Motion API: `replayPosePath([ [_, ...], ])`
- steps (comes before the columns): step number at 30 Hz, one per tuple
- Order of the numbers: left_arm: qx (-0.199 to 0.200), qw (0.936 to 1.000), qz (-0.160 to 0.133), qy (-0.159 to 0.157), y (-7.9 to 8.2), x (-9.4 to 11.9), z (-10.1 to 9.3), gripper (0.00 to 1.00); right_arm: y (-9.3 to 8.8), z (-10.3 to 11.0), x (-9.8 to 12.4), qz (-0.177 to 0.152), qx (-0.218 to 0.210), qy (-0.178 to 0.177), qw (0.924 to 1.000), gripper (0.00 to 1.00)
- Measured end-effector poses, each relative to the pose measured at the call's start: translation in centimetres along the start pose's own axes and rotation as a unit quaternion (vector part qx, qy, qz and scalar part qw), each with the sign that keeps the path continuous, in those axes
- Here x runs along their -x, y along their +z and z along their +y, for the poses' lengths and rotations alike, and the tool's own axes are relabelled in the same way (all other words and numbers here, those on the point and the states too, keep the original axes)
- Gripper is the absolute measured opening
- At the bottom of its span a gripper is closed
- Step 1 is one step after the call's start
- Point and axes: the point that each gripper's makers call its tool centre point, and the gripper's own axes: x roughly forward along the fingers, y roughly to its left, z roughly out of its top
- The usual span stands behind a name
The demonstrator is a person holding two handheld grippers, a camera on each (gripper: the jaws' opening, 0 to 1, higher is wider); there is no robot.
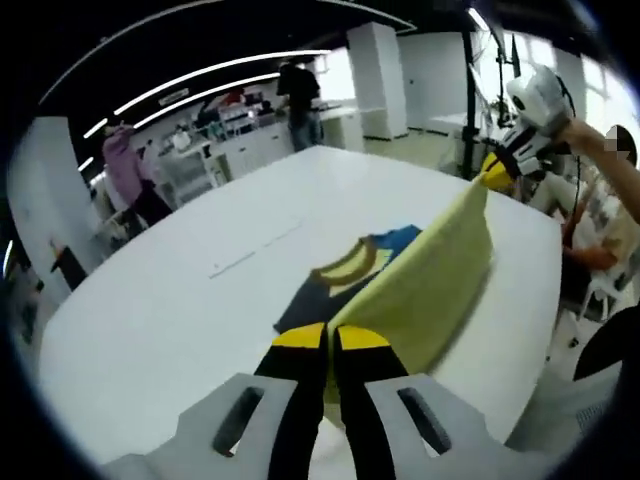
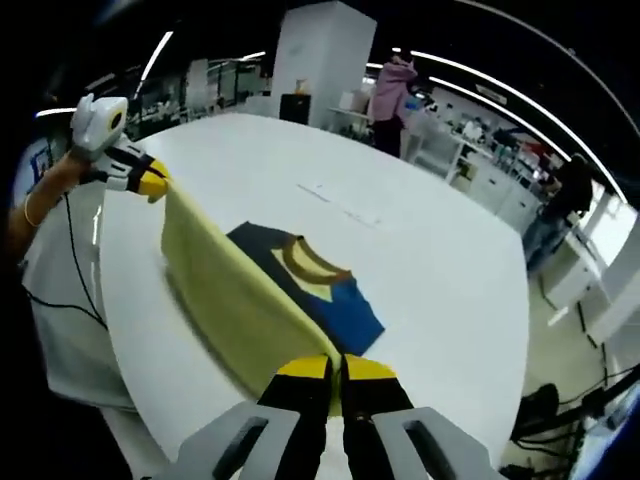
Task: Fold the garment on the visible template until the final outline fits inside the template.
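White and broad, the round-cornered table (image 1: 180, 300) carries the work in an open workshop lit by long ceiling light strips (image 1: 200, 80). On it we see the garment, a soft cloth shirt with a yellow-green body, dark navy and blue panels and a mustard neck band (image 1: 352, 265), lying near the middle of the tabletop; its navy, blue and collar part rests flat on the white surface, while the yellow-green part is lifted off the table and stretched as a taut sheet (image 2: 235, 300) between our two grippers. We note that the left gripper (image 1: 329, 338), black with yellow tips, has its jaws pressed together on one corner of the yellow-green cloth. The right gripper (image 2: 334, 368) likewise has its jaws closed, pinching the other corner of the same raised edge. In the left gripper view, the right gripper appears at the far end of the sheet, held by a person's hand (image 1: 578, 133). Beyond the table stand a white square column (image 2: 320, 55), white counters (image 1: 270, 140), a person in a pink top (image 2: 388, 95) and a person in dark clothing (image 1: 300, 100).
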Motion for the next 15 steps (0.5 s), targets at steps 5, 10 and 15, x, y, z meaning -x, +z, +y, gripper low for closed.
replayPosePath([
  [5,0.004,0.9997,-0.018,0.015,1.1,-0.8,1.1,0.0,1.2,-1.2,-0.6,-0.012,0.018,-0.028,0.9994,0.0],
  [10,0.0,0.9992,-0.023,0.032,1.7,-1.6,2.1,0.0,2.6,-2.1,-1.2,-0.028,0.041,-0.055,0.9973,0.0],
  [15,0.01,0.9984,-0.035,0.043,2.4,-2.6,3.0,0.0,3.3,-3.2,-2.2,-0.03,0.06,-0.078,0.9947,0.0],
])
